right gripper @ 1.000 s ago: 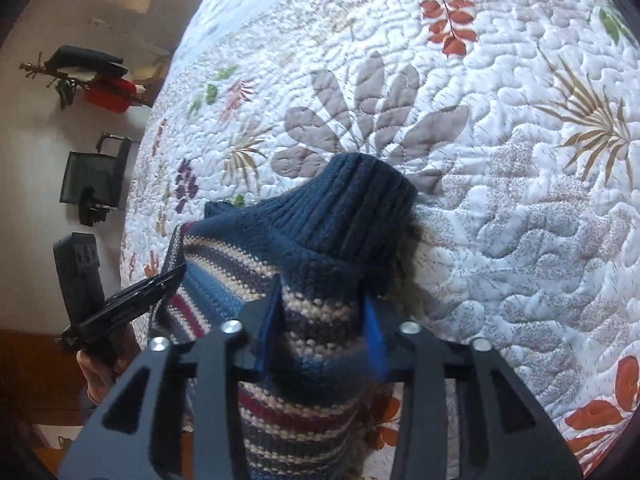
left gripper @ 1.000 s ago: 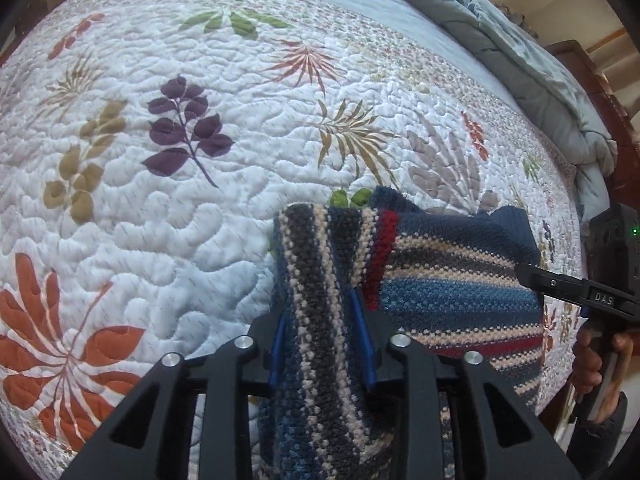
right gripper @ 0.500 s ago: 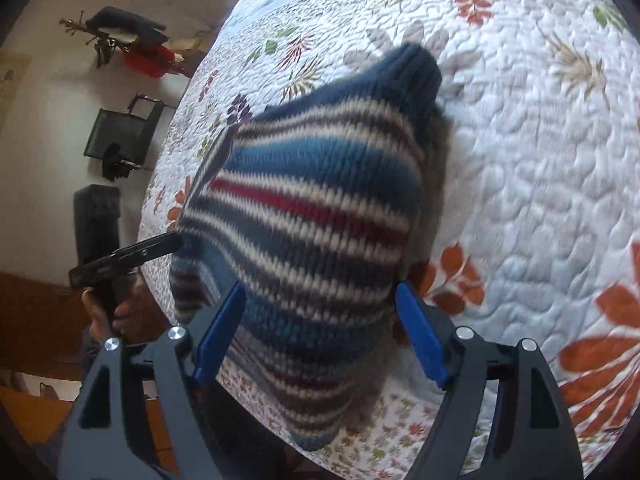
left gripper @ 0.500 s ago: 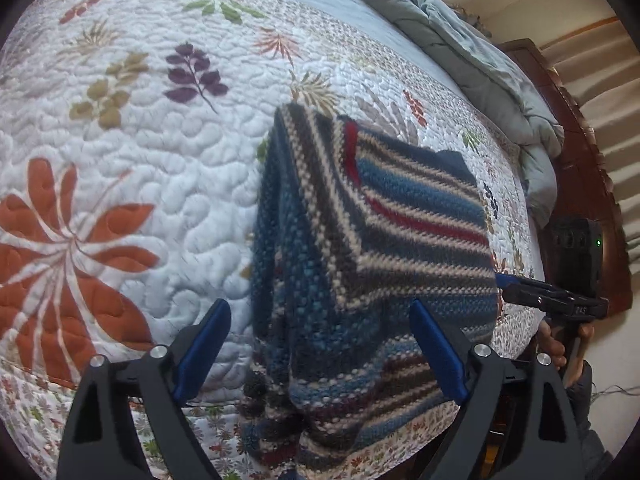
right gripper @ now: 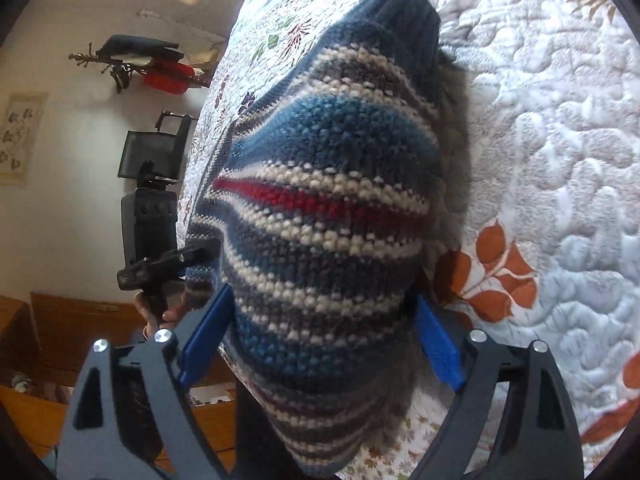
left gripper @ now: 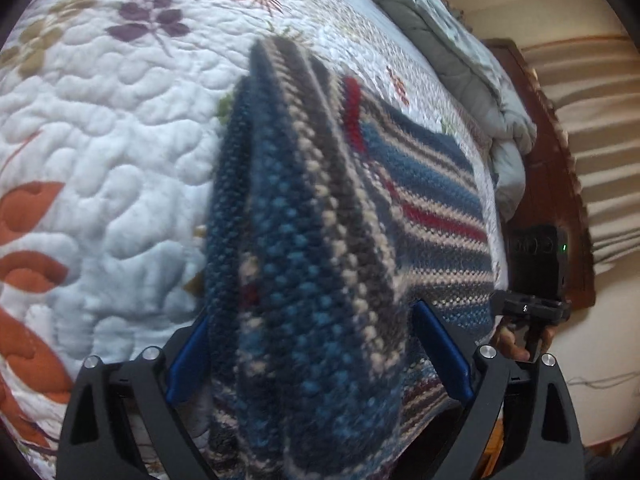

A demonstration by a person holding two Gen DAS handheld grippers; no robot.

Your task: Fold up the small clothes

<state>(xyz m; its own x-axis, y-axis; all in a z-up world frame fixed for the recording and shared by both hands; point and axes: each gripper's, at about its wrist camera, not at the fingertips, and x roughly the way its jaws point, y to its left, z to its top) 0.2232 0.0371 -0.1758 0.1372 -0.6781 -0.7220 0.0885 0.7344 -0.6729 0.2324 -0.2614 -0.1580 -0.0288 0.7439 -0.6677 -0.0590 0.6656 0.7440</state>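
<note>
A small knitted sweater [left gripper: 320, 240] with blue, grey, cream and red stripes lies folded near the edge of a quilted bed [left gripper: 100, 152]. My left gripper [left gripper: 312, 344] is open, its blue pads wide apart on either side of the sweater's left fold. My right gripper [right gripper: 320, 328] is open too, its pads straddling the sweater's [right gripper: 328, 208] right end, with the dark blue ribbed cuff [right gripper: 400, 16] beyond. The right gripper shows in the left wrist view [left gripper: 532, 304], and the left one in the right wrist view [right gripper: 168, 260].
The white quilt [right gripper: 560, 140] has leaf prints. A grey duvet [left gripper: 460, 52] is bunched at the far side by a wooden headboard [left gripper: 560, 160]. A black chair [right gripper: 152, 156] and wall hooks with clothes [right gripper: 152, 64] are off the bed.
Both grippers opened and let go of the sweater a second ago. Since then both have moved closer to it, so the knit fills the space between the pads.
</note>
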